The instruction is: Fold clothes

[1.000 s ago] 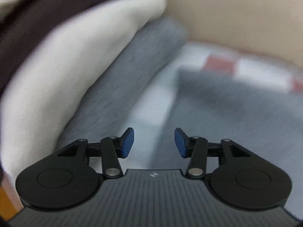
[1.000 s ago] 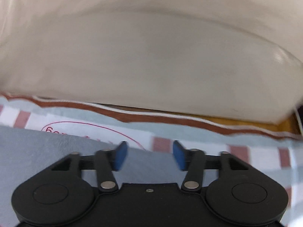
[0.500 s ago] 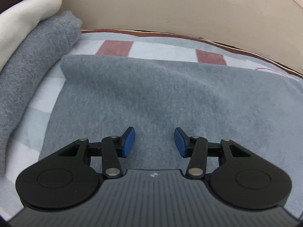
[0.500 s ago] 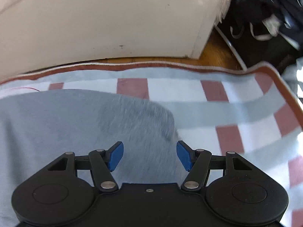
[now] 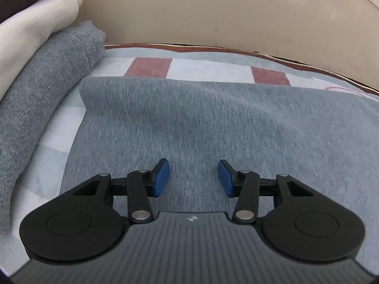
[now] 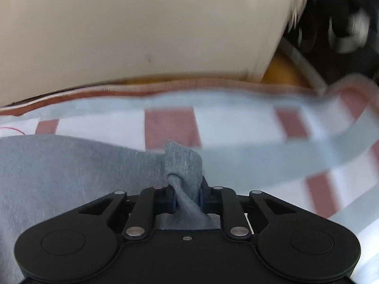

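A grey knit garment [image 5: 189,123] lies spread flat on a checked blanket [image 5: 208,64]. My left gripper [image 5: 193,178] hovers just over the garment's near part, open, with bare cloth below and nothing between its blue pads. In the right wrist view the same grey garment [image 6: 71,163] reaches in from the left. My right gripper [image 6: 186,200] is closing on its right corner: the cloth is bunched between the pads and a flap of it stands up in front of them.
Folded clothes are stacked at the left: a grey piece [image 5: 47,75] under a cream one [image 5: 30,33]. A beige sofa front [image 5: 213,9] runs along the blanket's far edge. Dark clutter [image 6: 343,23] and wooden floor [image 6: 284,71] lie beyond the blanket's right corner.
My right gripper came down onto the garment's right corner and its jaws went from wide apart to pinching the cloth. My left gripper swung from the folded stack to over the flat garment, then held still.
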